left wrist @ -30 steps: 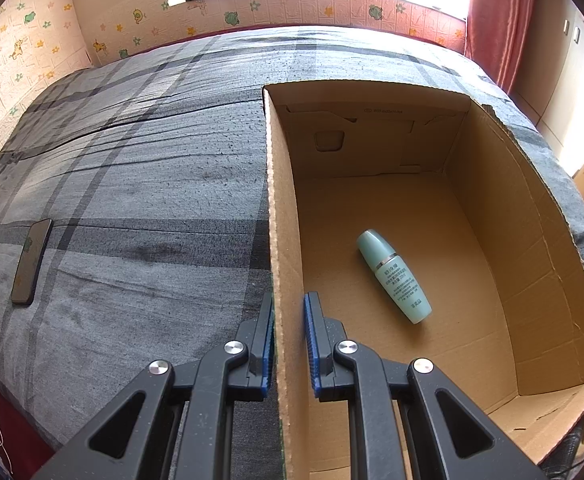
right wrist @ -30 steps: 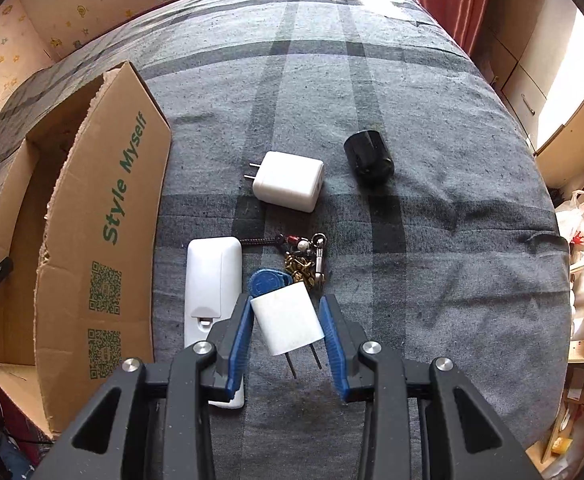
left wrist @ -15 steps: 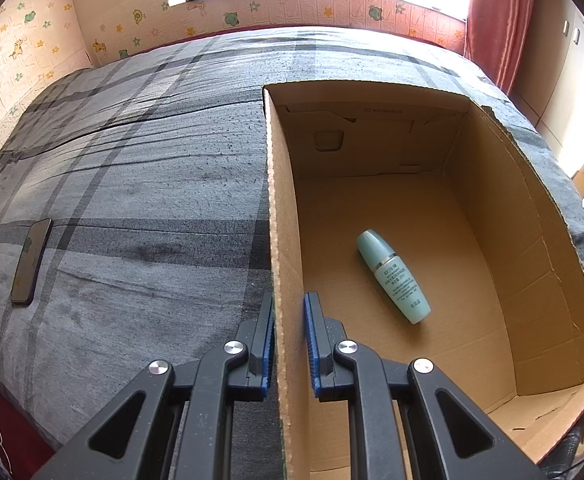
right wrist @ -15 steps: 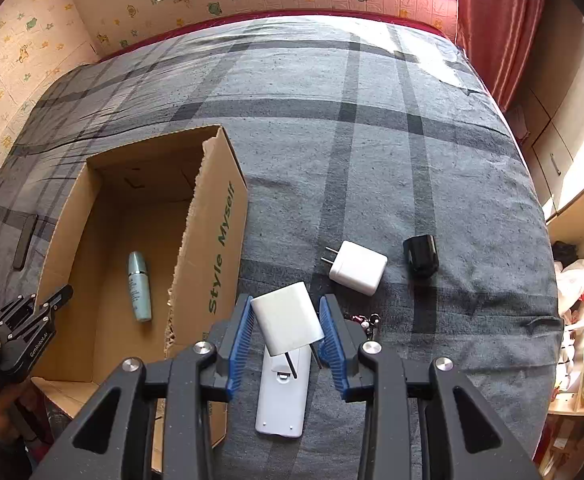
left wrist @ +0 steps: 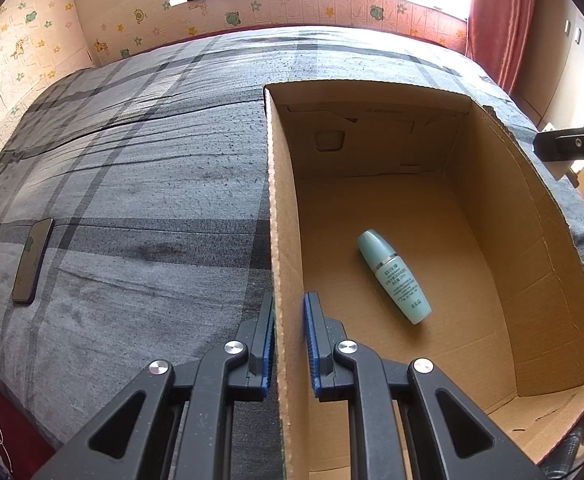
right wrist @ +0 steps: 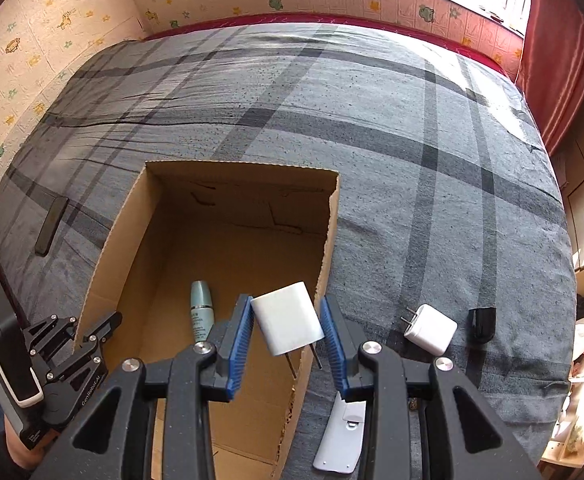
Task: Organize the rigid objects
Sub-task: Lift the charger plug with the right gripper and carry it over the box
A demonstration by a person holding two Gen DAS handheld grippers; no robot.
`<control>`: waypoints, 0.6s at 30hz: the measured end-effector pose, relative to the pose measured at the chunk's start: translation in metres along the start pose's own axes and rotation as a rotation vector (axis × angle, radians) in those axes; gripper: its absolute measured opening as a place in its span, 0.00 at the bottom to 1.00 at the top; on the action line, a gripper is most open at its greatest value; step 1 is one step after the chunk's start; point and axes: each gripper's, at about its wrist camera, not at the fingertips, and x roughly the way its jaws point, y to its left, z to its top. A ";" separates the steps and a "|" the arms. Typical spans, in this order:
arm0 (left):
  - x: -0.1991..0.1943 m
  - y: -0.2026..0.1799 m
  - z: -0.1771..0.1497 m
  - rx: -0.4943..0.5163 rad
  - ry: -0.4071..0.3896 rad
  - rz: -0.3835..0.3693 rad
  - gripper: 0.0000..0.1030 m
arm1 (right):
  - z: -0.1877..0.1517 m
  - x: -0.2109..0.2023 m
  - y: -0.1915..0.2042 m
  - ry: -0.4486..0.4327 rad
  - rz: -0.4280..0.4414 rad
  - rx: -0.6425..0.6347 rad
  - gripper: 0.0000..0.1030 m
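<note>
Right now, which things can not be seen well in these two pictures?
- White remote, right wrist view: upper end hidden behind the right gripper holding the white charger.
- Teal bottle, same view: lower end hidden by that gripper.
- Bottle label, left wrist view: print too small.
- Cardboard box: near wall cut off by the bottom edge.

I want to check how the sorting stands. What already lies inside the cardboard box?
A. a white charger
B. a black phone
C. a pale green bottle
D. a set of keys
C: the pale green bottle lies alone on the floor of the cardboard box, while the right tongs hold the white charger above its wall.
</note>
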 end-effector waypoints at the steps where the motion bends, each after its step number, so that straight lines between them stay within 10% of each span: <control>1: 0.000 0.000 0.000 0.001 0.000 0.000 0.15 | 0.003 0.004 0.004 0.008 0.003 -0.005 0.36; 18: 0.001 0.001 0.001 -0.001 0.007 0.000 0.15 | 0.035 0.089 0.057 0.144 0.005 -0.070 0.36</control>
